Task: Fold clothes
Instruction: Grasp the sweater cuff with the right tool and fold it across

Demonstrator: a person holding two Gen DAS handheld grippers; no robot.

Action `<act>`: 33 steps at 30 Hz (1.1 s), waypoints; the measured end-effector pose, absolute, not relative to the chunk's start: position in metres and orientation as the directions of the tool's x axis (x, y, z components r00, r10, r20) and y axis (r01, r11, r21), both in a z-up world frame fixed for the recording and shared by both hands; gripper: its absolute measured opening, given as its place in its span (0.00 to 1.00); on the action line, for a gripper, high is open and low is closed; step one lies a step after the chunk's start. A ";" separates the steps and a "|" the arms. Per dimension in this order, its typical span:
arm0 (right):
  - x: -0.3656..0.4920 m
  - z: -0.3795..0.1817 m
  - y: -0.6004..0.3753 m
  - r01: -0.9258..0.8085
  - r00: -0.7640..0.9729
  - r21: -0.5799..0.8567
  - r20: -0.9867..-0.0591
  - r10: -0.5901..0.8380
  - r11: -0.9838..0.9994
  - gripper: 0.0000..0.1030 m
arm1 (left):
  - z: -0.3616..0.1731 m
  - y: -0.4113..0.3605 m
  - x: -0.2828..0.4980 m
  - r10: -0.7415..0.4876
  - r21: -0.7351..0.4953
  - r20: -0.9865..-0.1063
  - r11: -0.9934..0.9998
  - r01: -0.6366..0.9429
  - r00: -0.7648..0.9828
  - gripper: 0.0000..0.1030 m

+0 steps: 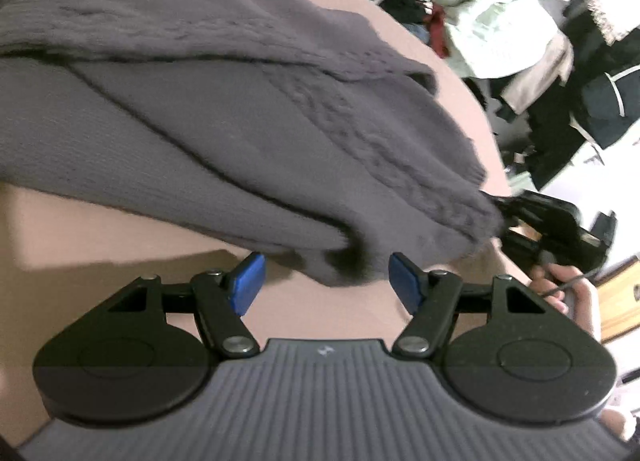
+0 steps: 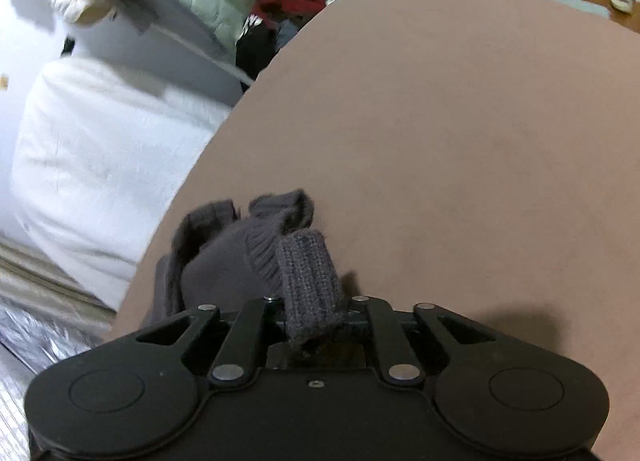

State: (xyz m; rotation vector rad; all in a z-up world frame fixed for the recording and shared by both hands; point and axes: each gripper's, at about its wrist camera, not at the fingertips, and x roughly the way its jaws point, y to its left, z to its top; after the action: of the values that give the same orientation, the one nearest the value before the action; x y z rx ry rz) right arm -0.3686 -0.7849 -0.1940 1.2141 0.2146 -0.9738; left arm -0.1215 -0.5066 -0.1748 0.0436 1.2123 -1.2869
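- Table (image 2: 460, 141): brown top, takes up most of both views; sweater lies on it, clutter of jackets and clothes (image 1: 492, 33) beyond the far edge.
- Grey knit sweater (image 1: 180, 109): partly folded, layers stacked, long axis runs from upper left down to lower right in the left wrist view. Lower right end tapers into a pinched cuff or hem corner.
- Right gripper (image 2: 310, 311): clenched on that ribbed corner, knit bunched over and between the fingers; pads hidden by cloth. In the left wrist view it sits at the sweater's tapered end (image 1: 532, 221), hand behind it.
- Left gripper (image 1: 326, 281): jaws released, wide apart, nothing held. Blue pads (image 1: 246, 281) hover just short of the near edge of the sweater, fabric lump straight ahead between them.
- Key relation: near hem lies directly forward of the left jaws, so left looks best placed for the next grab; right already has the end.
- View split: left view shows the whole garment layout; right view shows only the gripped bunch plus bare table ahead, probably the landing area.
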 end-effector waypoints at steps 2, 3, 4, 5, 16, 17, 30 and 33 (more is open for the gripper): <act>-0.365 -0.194 -0.788 0.725 0.608 0.689 -0.621 -0.494 0.026 0.27 | -0.167 -0.511 -0.125 -0.708 -0.563 -0.679 0.333 0.757 -0.195 0.66; -0.371 -0.188 -0.786 0.713 0.614 0.701 -0.606 -0.506 0.026 0.29 | -0.161 -0.514 -0.126 -0.716 -0.556 -0.672 0.320 0.767 -0.188 0.66; -0.378 -0.182 -0.784 0.699 0.620 0.715 -0.587 -0.520 0.026 0.33 | -0.156 -0.516 -0.126 -0.724 -0.552 -0.665 0.311 0.774 -0.184 0.69; -0.387 -0.175 -0.784 0.676 0.630 0.736 -0.550 -0.549 0.039 0.37 | -0.151 -0.518 -0.126 -0.730 -0.551 -0.658 0.302 0.778 -0.183 0.71; -0.371 -0.173 -0.891 0.687 0.724 0.678 -0.607 -0.327 0.262 0.68 | -0.141 -0.582 -0.143 -0.690 -0.452 -0.702 0.239 0.859 -0.177 0.71; -0.369 -0.183 -0.900 0.665 0.744 0.711 -0.605 -0.285 0.226 0.68 | -0.144 -0.586 -0.143 -0.689 -0.454 -0.704 0.247 0.856 -0.175 0.71; -0.330 -0.168 -0.894 0.663 0.742 0.623 -0.470 -0.478 0.416 0.16 | -0.158 -0.599 -0.133 -0.714 -0.442 -0.689 0.284 0.851 -0.120 0.71; -0.308 -0.164 -0.892 0.770 0.634 0.405 -0.576 -0.516 0.493 0.20 | -0.170 -0.611 -0.136 -0.673 -0.439 -0.725 0.286 0.852 -0.147 0.73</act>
State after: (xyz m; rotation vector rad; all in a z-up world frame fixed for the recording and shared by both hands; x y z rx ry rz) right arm -0.3080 -0.8919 -0.1636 0.6931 0.4083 -0.8059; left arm -0.1364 -0.6106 -0.1702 0.2144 1.0807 -1.3426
